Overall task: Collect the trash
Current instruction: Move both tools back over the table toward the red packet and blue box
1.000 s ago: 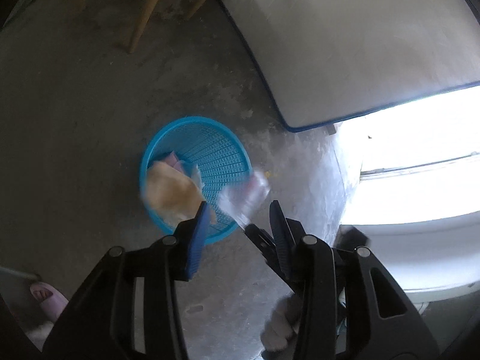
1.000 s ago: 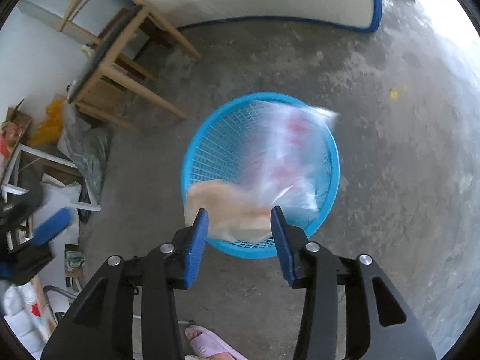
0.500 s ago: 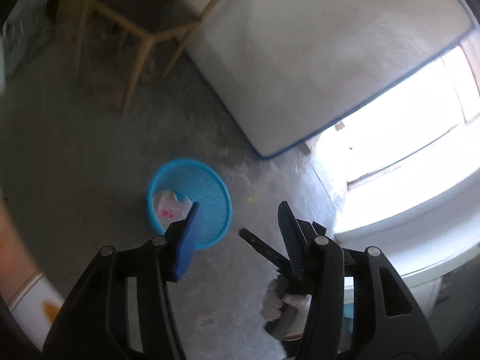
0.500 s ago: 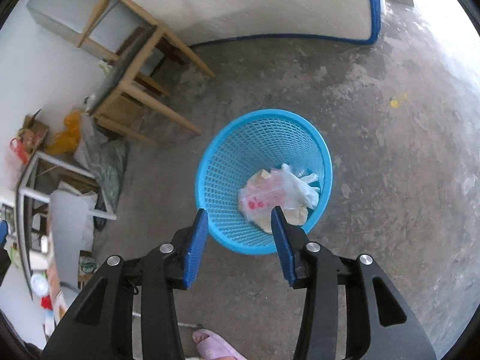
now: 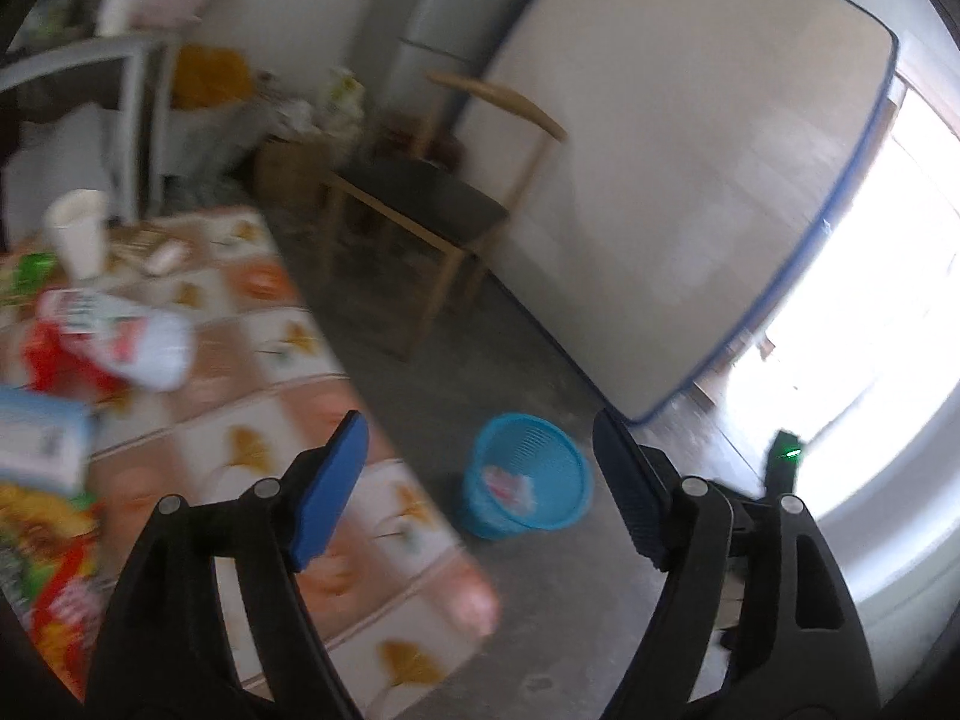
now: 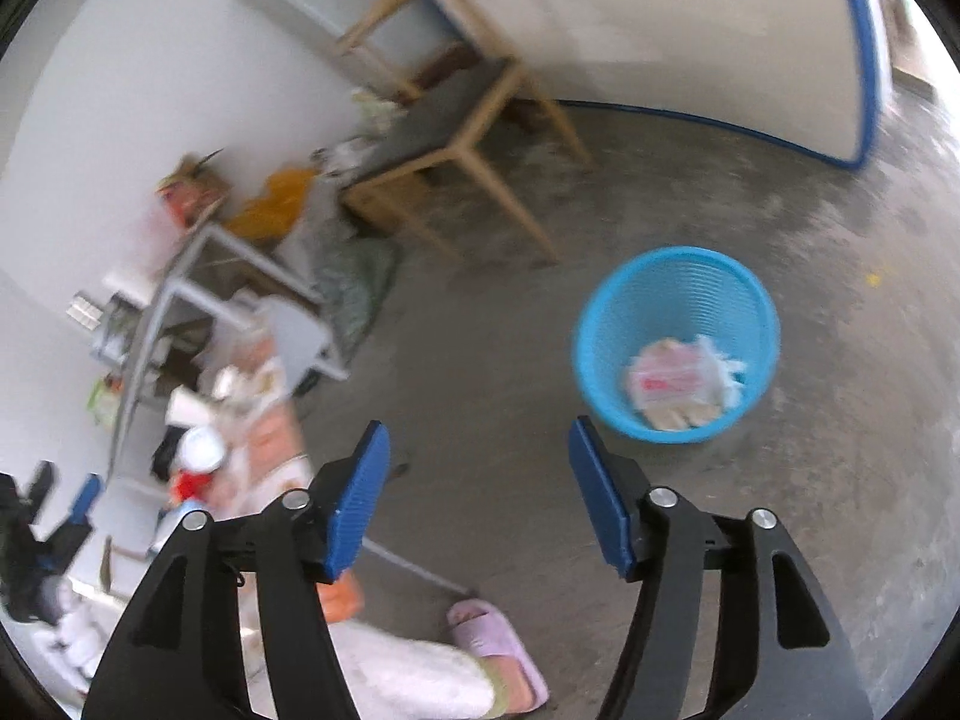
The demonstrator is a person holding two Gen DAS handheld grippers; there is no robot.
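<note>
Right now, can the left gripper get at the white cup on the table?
Probably yes. The left gripper is open and empty over the table's near edge. The white cup stands upright at the far end, but wrappers lie between, so it must pass above them.

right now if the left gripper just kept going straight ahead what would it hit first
Probably the bare concrete floor just beside the table edge; the blue basket sits slightly right of centre between the open jaws of the left gripper. Depth is unclear in this blurred fisheye view.
</note>
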